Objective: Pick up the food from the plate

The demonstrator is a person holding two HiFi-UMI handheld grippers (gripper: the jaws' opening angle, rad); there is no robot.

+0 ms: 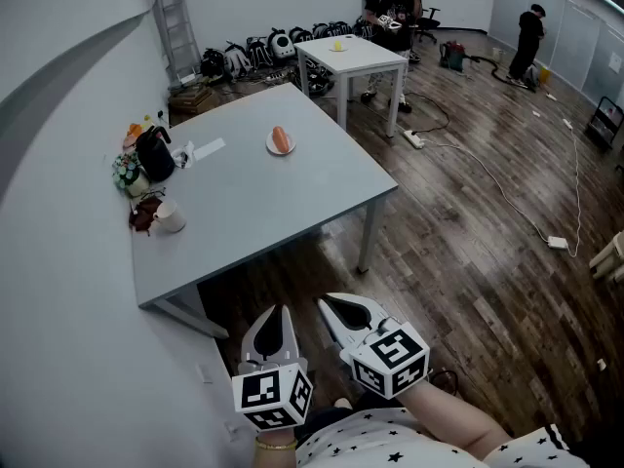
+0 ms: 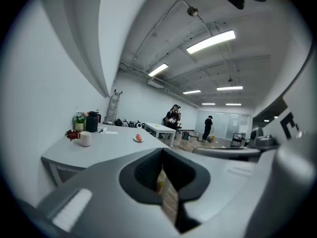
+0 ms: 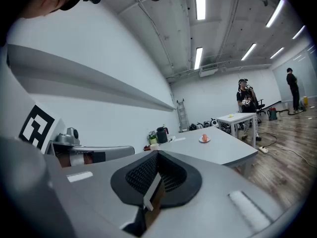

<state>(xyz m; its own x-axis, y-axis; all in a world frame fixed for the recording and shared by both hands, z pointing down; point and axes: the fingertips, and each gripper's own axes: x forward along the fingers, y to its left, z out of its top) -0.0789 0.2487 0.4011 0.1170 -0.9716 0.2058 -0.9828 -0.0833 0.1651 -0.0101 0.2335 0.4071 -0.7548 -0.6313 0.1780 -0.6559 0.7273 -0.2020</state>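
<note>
An orange piece of food (image 1: 281,138) lies on a small white plate (image 1: 272,146) toward the far side of the grey table (image 1: 253,203). Both grippers hang low in front of the person's body, short of the table's near edge and far from the plate. The left gripper (image 1: 282,310) is shut with nothing between its fingers. Beside it, the right gripper (image 1: 328,303) is shut and also holds nothing. In the left gripper view the food (image 2: 139,138) shows small beyond the left gripper (image 2: 161,182). The right gripper view has the food (image 3: 204,139) far past the right gripper (image 3: 152,185).
A black kettle (image 1: 156,154), a flower pot (image 1: 127,172), a white mug (image 1: 172,218) and a paper sheet (image 1: 207,149) sit along the table's wall side. A small white table (image 1: 351,57), two people, a ladder (image 1: 174,13) and floor cables (image 1: 487,178) lie beyond.
</note>
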